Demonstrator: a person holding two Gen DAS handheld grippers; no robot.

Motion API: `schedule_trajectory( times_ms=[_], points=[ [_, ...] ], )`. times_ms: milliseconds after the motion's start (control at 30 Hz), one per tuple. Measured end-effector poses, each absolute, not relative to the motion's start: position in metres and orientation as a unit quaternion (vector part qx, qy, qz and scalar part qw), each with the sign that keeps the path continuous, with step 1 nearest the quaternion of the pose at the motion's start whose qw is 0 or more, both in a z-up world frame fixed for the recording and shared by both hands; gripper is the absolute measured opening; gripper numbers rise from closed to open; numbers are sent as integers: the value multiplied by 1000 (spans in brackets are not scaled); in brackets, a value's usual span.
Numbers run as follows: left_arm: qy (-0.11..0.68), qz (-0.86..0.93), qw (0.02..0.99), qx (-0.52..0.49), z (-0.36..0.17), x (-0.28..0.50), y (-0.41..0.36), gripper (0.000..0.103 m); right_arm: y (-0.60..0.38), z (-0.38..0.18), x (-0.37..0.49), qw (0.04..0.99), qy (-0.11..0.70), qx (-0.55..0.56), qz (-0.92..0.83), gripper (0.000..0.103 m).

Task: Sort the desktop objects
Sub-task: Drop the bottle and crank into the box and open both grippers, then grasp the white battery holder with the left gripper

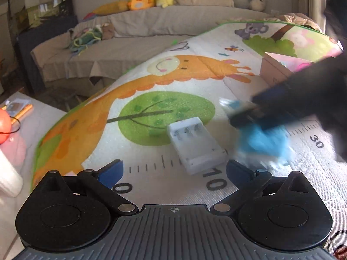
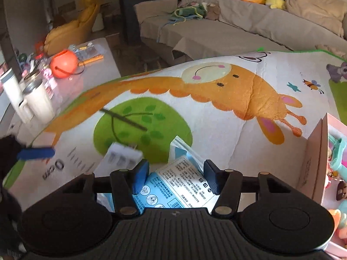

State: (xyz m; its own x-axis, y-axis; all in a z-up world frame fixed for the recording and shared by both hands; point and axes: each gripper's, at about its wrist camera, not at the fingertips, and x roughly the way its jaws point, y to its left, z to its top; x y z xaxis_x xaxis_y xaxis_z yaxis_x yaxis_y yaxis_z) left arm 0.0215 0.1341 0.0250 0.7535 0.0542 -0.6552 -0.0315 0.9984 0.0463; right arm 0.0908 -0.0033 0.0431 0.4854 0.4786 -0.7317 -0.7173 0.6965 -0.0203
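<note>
Right gripper (image 2: 176, 174) is seen with its jaws part-open astride a blue-and-white packet (image 2: 173, 186), which lies between the fingers; whether it is actually pinched cannot be told. Largest in view ahead of both grippers is the giraffe play mat (image 1: 151, 82). To the right of the right gripper a pink box (image 2: 318, 162) stands, judged the likely sorting target. Just ahead of the left gripper (image 1: 174, 170), whose jaws are spread wide and empty, a white battery charger (image 1: 195, 145) lies, its long axis running roughly away from the fingers, so the left hand is judged nearer to it.
</note>
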Motion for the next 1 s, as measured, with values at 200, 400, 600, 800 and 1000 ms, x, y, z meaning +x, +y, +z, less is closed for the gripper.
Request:
schedule_trajectory(
  times_ms=[200, 400, 600, 800, 1000],
  points=[
    [358, 0, 934, 0, 21, 35, 120, 103, -73, 42, 22, 847, 335, -213, 353, 56],
    [370, -10, 928, -31, 18, 62, 103, 103, -149, 42, 21, 899, 330, -161, 239, 62],
    [374, -130, 917, -53, 15, 65, 57, 103, -227, 53, 18, 939, 306, -10, 160, 86],
    [309, -85, 946, 55, 24, 50, 23, 103, -256, 29, 15, 939, 322, 34, 114, 93],
    [347, 36, 935, 64, 15, 83, 54, 103, -275, 10, 18, 932, 332, 103, 100, 103]
  ],
)
